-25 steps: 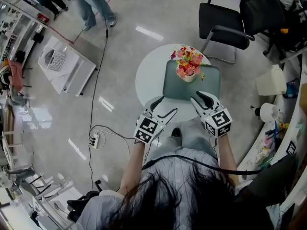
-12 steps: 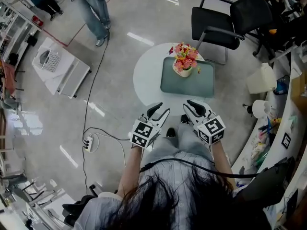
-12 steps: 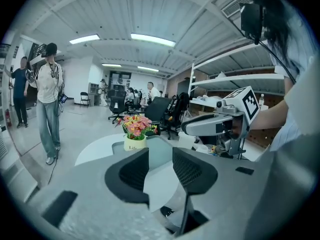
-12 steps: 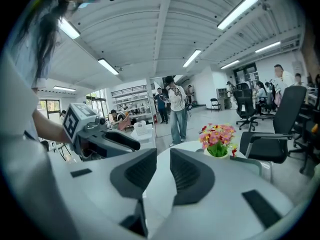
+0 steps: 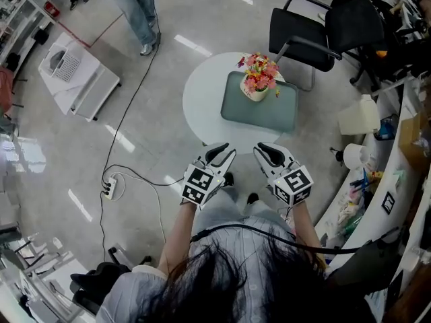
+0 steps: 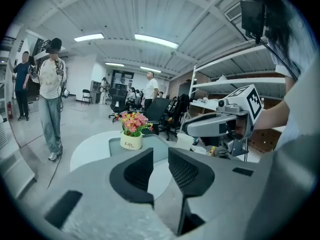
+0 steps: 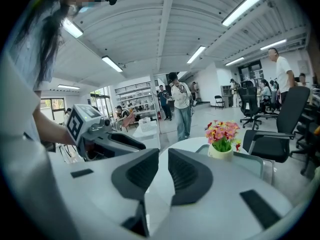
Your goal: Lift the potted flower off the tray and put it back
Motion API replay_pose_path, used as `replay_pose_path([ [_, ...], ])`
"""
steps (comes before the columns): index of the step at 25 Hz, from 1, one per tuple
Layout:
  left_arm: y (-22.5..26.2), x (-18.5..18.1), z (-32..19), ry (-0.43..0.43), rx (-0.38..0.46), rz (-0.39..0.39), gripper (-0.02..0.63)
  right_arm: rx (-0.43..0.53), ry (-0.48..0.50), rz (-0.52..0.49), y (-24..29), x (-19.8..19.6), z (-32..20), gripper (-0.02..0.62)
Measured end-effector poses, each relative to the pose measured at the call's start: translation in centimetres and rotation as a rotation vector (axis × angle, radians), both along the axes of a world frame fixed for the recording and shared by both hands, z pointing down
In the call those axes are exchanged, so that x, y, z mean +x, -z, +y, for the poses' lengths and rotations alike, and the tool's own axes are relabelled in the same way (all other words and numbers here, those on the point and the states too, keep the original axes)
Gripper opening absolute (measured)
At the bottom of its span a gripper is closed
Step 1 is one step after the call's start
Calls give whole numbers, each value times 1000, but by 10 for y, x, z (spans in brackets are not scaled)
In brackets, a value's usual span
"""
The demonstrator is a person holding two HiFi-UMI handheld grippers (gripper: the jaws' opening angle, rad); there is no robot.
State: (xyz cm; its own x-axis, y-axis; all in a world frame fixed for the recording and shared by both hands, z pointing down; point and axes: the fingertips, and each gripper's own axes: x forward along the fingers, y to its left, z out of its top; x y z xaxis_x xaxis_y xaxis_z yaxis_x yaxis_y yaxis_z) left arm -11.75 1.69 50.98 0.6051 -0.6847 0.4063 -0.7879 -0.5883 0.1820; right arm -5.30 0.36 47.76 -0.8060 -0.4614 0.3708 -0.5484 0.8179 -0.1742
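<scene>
Head view: the potted flower (image 5: 256, 79) sits upright on the grey-green tray (image 5: 266, 116), up in its far left corner, and the tray is on the round white table (image 5: 201, 99) with a black chair (image 5: 316, 29) behind it. Both grippers are held near the person's body, well apart from the table, left gripper (image 5: 222, 152) and right gripper (image 5: 264, 152) side by side. Left gripper view: its jaws have just been closing and now there's only a narrow slit between the pads, nothing in there. The flower pot shows further off beyond the tips, on the tray, and a person (image 6: 51, 91) stands on the floor at left. Right gripper view: same deal, jaws have just been closing, slim gap left, pinching nothing, with the flower off to the right on the tray and the other gripper at the left.
</scene>
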Motion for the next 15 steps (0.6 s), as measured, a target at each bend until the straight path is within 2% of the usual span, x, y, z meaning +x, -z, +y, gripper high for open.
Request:
replay_pose_path([
  [6, -1, 11, 14, 28, -9, -19, 97, -6, 50, 20, -5, 10, 21, 74],
  [15, 11, 46, 53, 120, -3, -22, 78, 15, 133, -4, -2, 44, 60, 72],
])
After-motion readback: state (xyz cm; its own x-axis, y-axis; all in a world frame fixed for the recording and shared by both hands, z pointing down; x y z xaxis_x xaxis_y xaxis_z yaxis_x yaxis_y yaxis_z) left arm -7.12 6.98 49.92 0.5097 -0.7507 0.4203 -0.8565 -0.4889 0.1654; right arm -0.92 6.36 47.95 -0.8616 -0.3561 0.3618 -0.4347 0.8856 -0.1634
